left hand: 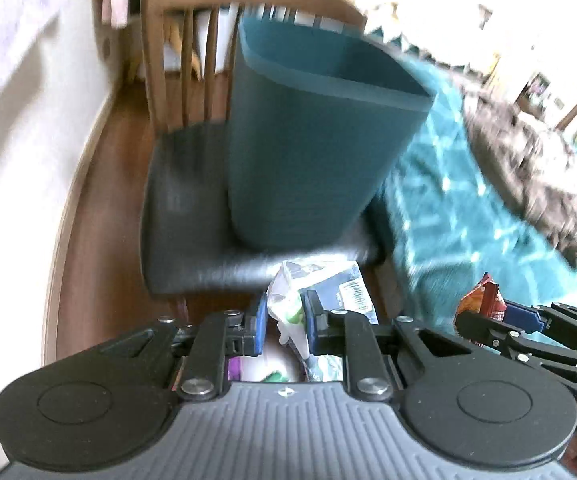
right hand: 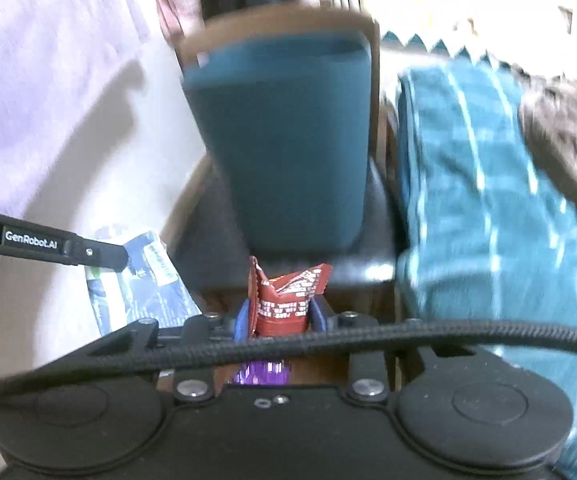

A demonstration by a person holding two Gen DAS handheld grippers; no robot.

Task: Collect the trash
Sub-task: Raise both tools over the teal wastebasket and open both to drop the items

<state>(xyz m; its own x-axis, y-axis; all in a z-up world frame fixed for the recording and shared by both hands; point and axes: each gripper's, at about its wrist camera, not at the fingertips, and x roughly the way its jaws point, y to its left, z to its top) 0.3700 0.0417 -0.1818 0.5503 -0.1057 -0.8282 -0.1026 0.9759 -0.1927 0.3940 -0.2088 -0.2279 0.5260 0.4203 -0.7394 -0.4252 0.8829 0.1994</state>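
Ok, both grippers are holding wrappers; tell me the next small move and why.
Probably carry both forward over the teal bin's open mouth. The left gripper clamps a clear plastic wrapper, the right gripper a red snack wrapper, both short of the bin on the chair.

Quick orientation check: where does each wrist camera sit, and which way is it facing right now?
Left wrist: on the left gripper, angled down at the teal bin on the chair; jaws clamp a plastic wrapper; right gripper at the edge.
Right wrist: on the right gripper, same aim; jaws clamp a red wrapper; cable crosses.
Shared: bin, chair, both wrappers, teal blanket.
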